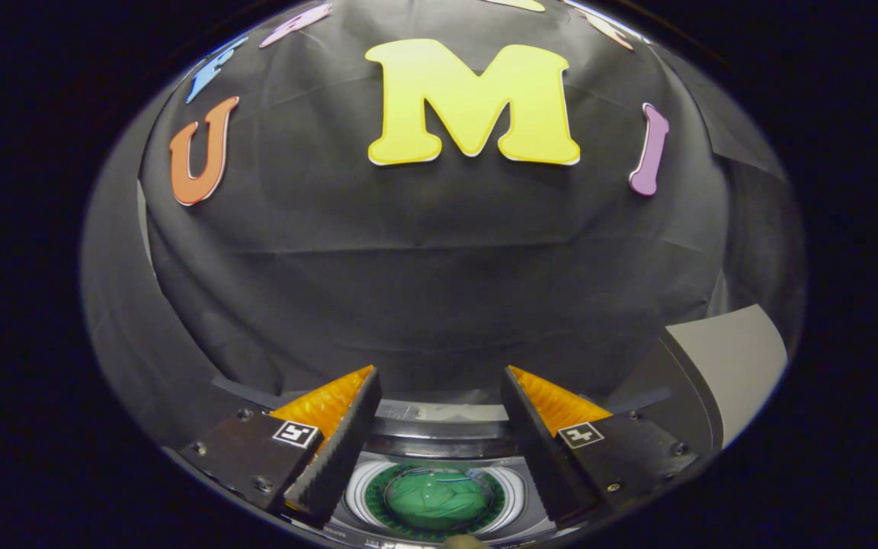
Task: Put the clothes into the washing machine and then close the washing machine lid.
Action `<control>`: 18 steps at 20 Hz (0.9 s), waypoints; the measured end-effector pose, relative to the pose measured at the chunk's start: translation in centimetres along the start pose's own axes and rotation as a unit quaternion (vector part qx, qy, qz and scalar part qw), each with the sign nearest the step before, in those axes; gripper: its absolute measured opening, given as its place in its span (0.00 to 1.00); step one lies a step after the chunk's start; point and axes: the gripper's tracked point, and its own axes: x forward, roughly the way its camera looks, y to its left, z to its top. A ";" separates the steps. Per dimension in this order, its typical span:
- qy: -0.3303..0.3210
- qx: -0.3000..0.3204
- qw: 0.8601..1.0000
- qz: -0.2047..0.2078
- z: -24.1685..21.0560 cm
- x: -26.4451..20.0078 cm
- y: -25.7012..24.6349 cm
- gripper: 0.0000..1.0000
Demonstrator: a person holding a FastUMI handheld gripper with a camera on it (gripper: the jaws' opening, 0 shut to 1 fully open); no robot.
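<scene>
The hand-held gripper [439,427] hung wide apart and empty above the washing machine [439,438], green clothes [435,499] apparently already down in its drum, so seemingly just the lid [721,366] remained to close.

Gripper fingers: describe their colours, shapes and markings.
The gripper has two wedge-shaped fingers that taper to points. Each has a black ribbed inner pad, an orange translucent outer face and a black base block with screws. A small white square tag with a black pattern sits on each base.
</scene>
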 end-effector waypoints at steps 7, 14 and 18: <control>0.004 0.002 1.000 0.009 -2.4 -2.2 0.2 0.99; 0.029 0.003 0.999 0.017 -5.9 -4.3 0.5 0.99; 0.066 -0.012 0.998 0.017 -9.5 -5.8 0.5 0.99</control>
